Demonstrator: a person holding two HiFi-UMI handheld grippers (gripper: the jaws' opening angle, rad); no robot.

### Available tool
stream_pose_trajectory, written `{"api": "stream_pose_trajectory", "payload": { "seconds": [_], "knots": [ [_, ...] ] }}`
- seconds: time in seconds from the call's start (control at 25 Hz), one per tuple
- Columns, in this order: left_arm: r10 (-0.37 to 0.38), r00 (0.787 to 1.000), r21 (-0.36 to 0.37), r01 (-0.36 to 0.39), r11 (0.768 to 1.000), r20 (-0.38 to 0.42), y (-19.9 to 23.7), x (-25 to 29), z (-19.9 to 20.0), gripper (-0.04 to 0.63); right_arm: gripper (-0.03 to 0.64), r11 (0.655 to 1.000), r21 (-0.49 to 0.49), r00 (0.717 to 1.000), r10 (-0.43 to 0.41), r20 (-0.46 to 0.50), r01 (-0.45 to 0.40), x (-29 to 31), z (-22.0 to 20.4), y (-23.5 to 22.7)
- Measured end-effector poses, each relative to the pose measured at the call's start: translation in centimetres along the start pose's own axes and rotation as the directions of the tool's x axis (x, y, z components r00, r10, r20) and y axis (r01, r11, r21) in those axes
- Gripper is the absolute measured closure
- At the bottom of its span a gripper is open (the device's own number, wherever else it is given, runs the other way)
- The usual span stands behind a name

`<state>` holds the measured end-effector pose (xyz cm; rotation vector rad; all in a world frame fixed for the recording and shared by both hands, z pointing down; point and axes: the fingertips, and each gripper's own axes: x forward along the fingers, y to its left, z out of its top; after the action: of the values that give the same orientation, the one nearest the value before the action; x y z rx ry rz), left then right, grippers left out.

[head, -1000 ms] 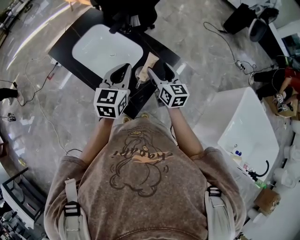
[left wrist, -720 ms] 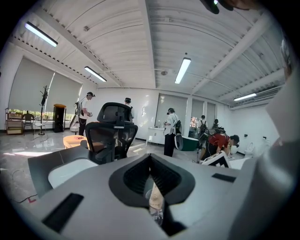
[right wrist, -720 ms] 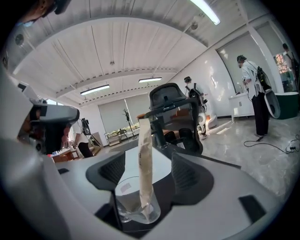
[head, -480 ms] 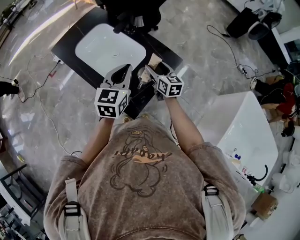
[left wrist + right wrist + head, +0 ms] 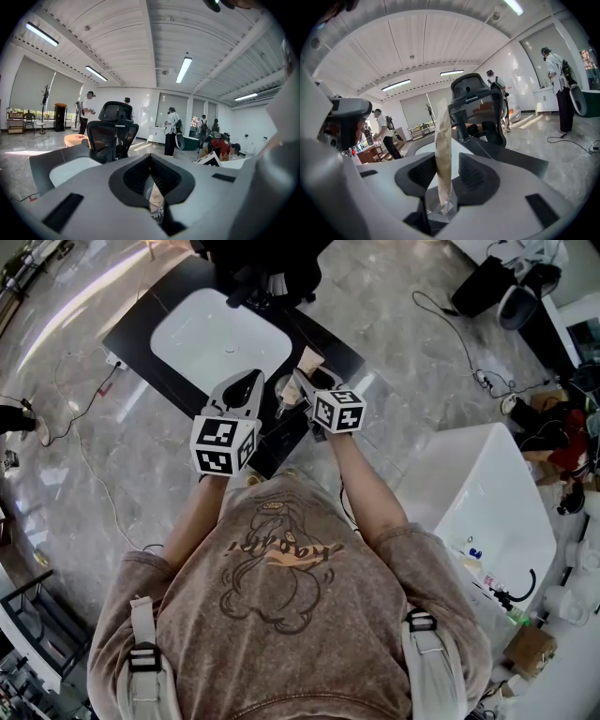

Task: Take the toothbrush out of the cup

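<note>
The brush itself is hidden: only its long wrapper shows, so the bristle end cannot be told. In the head view the cup (image 5: 281,387) is mostly covered by the two claws, with just a bit of rim showing. In both gripper views its base is cut off by the claw bodies.

There is one cup, one toothbrush (image 5: 443,150) and two claws. One white basin (image 5: 216,334) is sunk in the black table (image 5: 127,329) beyond the cup, and one black office chair (image 5: 476,112) stands farther behind it. The people far behind the cup are too small to count surely.

The toothbrush stands nearly upright in the clear glass cup. Its flat, pale tan sleeve rises well above the rim, and its lower end sits in crinkled clear film inside the glass. The right claw (image 5: 305,382) is spread around that sleeve above the cup: one pad lies at the sleeve's edge, the other a little off. The left claw (image 5: 253,381), just left of the cup, is pressed together at its tips, and the cup shows through the slit behind them.
</note>
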<state>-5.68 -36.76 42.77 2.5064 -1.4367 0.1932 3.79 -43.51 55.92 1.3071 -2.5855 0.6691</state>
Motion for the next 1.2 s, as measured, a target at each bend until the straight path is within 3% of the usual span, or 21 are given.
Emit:
{"api": "stream_pose_trajectory", "payload": {
  "seconds": [0.16,0.6,1.2],
  "knots": [
    [0.001,1.0,-0.001,-0.001,1.0,-0.003,0.1,0.0,-0.1,0.578,0.523,1.0,-0.023,1.0,-0.004,0.0,0.004,0.1,0.0,0.3],
    [0.0,1.0,-0.009,0.0,1.0,-0.007,0.0,-0.2,-0.4,0.578,0.535,1.0,-0.021,0.999,-0.017,0.03,0.017,-0.9,1.2,0.5],
    [-0.022,1.0,-0.022,0.022,1.0,-0.015,-0.4,0.1,-0.6,0.578,0.535,1.0,-0.021,0.976,0.002,0.216,0.002,-4.9,12.1,2.3]
  ]
}}
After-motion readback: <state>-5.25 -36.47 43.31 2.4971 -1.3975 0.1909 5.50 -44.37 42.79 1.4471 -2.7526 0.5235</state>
